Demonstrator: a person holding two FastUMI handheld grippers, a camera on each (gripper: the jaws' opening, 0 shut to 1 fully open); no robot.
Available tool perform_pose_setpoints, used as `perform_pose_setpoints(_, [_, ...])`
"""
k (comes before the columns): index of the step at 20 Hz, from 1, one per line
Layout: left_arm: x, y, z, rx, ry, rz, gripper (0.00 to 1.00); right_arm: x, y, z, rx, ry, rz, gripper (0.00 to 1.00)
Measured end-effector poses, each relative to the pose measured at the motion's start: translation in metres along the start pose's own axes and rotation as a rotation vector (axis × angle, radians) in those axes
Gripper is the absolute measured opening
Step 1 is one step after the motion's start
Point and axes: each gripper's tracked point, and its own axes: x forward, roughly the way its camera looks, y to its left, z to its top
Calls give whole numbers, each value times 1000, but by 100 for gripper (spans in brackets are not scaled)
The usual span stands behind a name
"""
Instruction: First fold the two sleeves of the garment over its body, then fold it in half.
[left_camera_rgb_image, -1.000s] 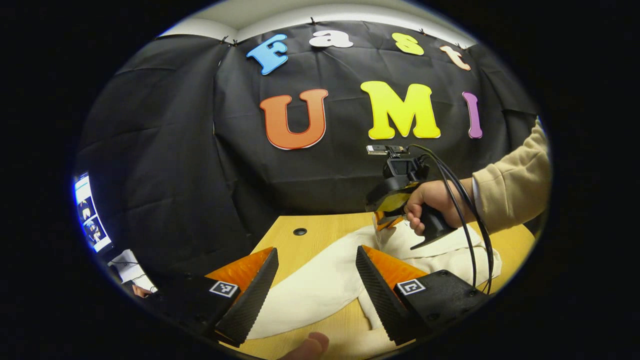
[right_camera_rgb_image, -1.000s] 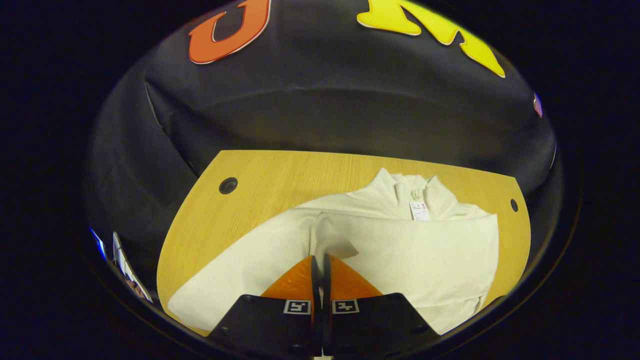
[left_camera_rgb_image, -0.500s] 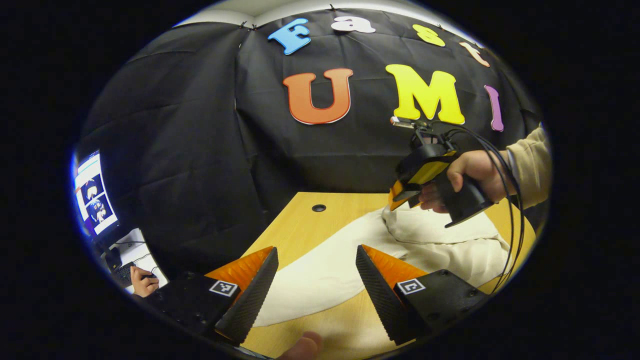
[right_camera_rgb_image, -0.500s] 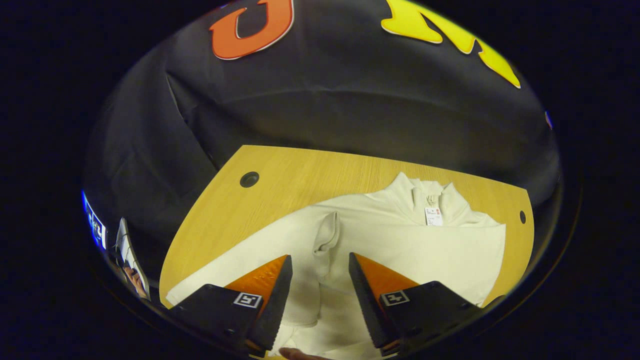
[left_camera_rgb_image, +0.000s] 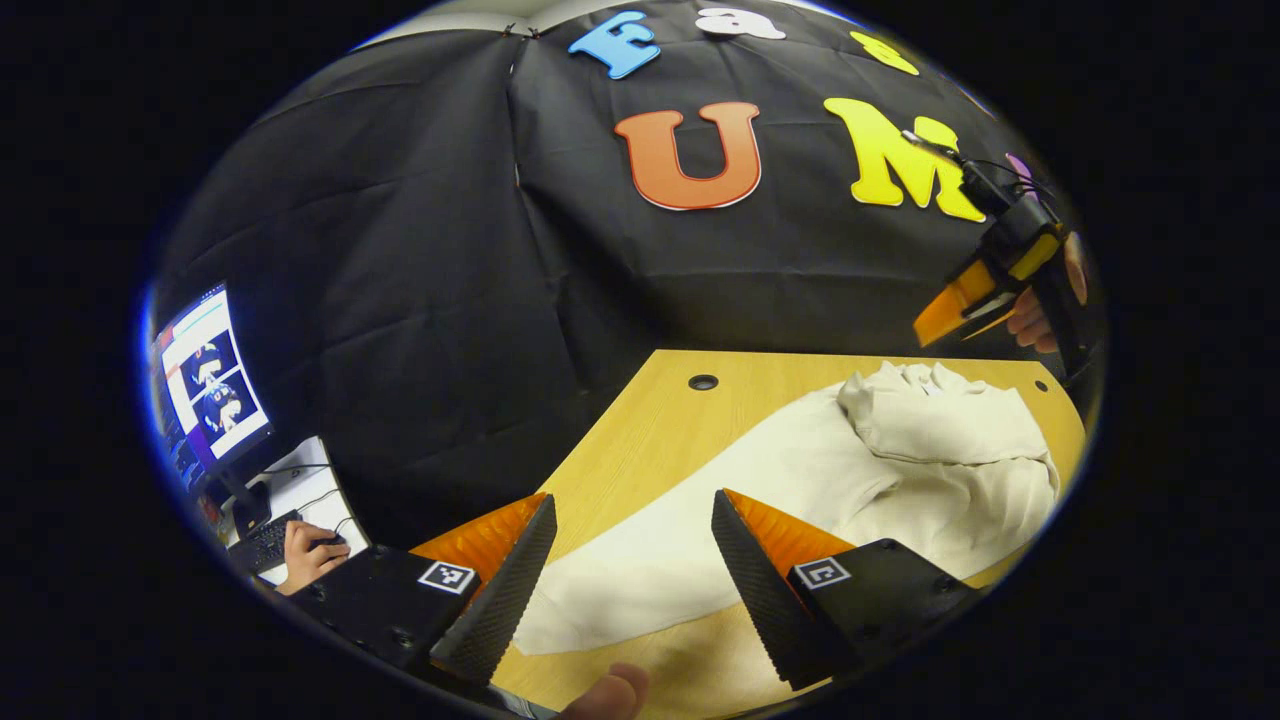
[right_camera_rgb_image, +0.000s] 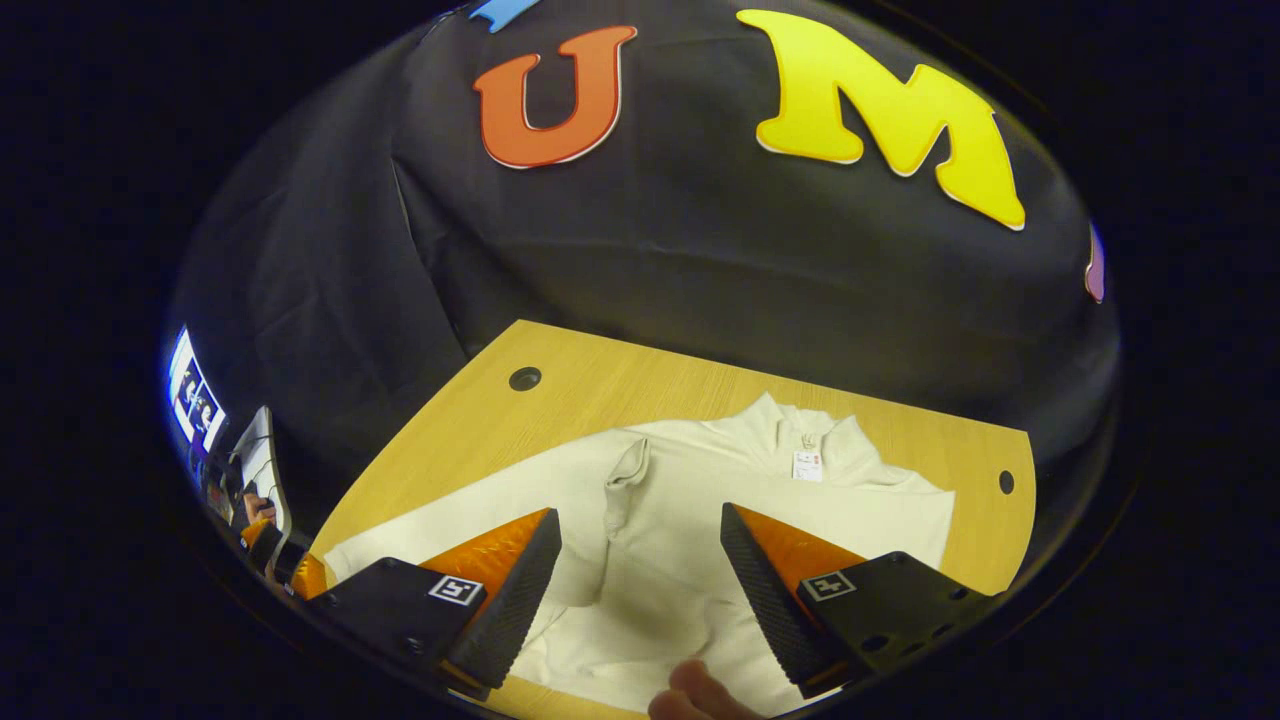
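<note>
cream turtleneck flat on counter, one sleeve over body, other sleeve out by left gripper; right gripper raised clear, both jaws wide, holding nothing

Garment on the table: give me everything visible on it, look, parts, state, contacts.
The garment is a cream, soft-looking knit top lying spread on the wooden table, collar toward the booth wall with a small tag inside it. One sleeve lies folded across the body, its cuff bunched up. The other sleeve stretches out flat, unfolded. Neither open gripper touches it.
</note>
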Motion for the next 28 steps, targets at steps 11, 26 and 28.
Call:
perform_pose_setpoints(11, [7, 50, -75, -114, 211, 158, 99, -118, -100, -30, 102, -97, -81, 97])
perform_pose_setpoints(26, [23, 80, -167, -409, 576, 307, 99, -184, -108, -131, 333, -39, -151, 98])
perform_pose_setpoints(28, [25, 78, -173, -437, 614, 294, 99, -184, -108, -136, 339, -27, -162, 99])
